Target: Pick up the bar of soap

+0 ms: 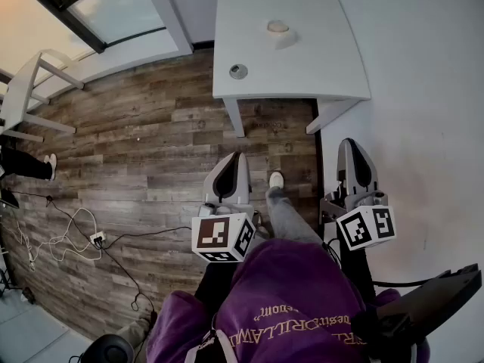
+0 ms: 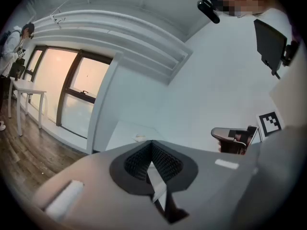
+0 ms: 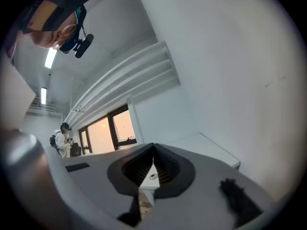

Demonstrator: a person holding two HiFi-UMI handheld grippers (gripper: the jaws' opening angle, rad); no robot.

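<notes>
The bar of soap point(image 1: 277, 27) is seen on the white table point(image 1: 302, 74), far ahead and between the left gripper point(image 1: 235, 157) and the right gripper point(image 1: 351, 144), which are both kept shut and empty, neither plainly nearer.

Probably a bare office or test room, not a home: wood-plank floor point(image 1: 151, 150); plain white table point(image 1: 321, 55); tall windows point(image 2: 53, 90); loose cables point(image 1: 68, 237) trailing over the boards; another person point(image 3: 62, 139) standing near the glass.
</notes>
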